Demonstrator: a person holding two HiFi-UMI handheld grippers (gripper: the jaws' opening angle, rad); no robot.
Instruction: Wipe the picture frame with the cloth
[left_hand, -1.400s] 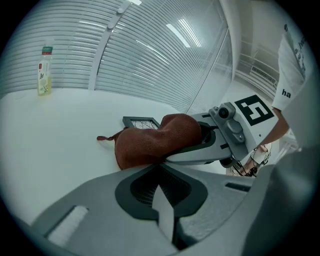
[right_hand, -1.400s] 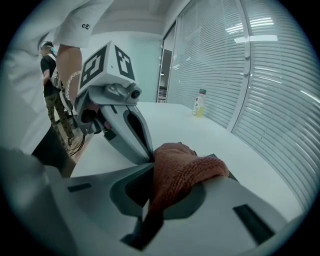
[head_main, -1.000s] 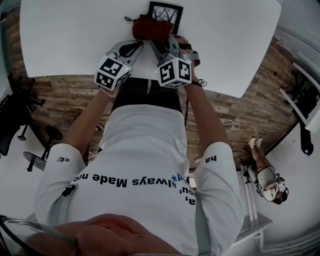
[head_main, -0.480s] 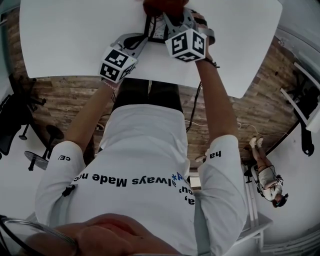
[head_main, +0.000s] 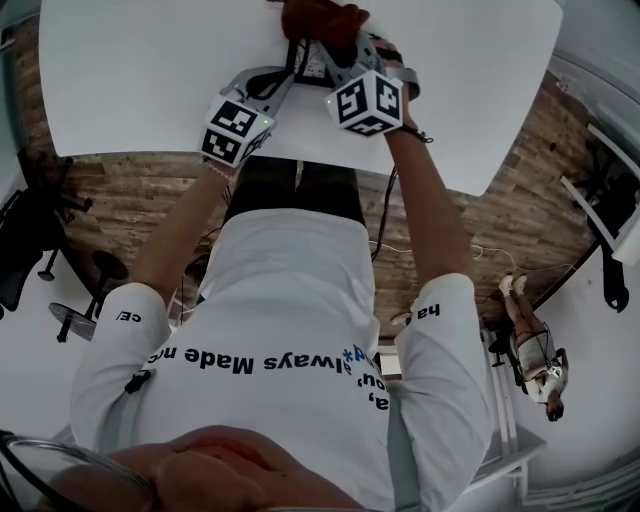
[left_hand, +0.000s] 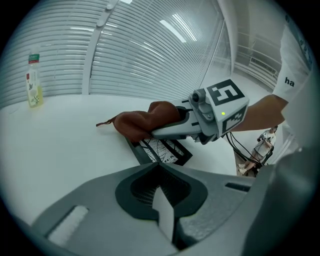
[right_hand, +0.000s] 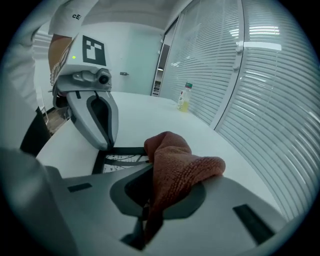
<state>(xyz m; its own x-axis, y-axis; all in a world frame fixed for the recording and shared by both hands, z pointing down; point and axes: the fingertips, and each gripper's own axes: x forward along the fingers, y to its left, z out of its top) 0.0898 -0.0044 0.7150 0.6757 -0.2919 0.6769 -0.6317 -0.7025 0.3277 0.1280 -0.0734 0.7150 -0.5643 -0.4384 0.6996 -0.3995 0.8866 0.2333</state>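
Note:
A black picture frame (head_main: 312, 62) with a black-and-white print lies flat on the white table (head_main: 150, 70). My left gripper (head_main: 292, 72) is shut on its near corner; in the left gripper view the frame (left_hand: 167, 150) runs in under the closed jaw tips (left_hand: 155, 165). My right gripper (head_main: 335, 48) is shut on a rust-brown cloth (head_main: 322, 18), which bunches out of the jaws (right_hand: 150, 200) and rests on the frame's far part (right_hand: 120, 157). The cloth (right_hand: 175, 165) hides much of the print. The left gripper view shows the cloth (left_hand: 145, 120) over the frame's far end.
A small bottle with a green cap (left_hand: 33, 82) stands far off on the table by the blinds, also in the right gripper view (right_hand: 184, 97). The table's near edge is just below both grippers. A black chair (head_main: 20, 230) and another person (head_main: 535, 365) are on the floor.
My right gripper carried the cloth away from me over the frame, then drew slightly back. The left gripper moved up to the frame's near corner. The frame now sits nearer to me.

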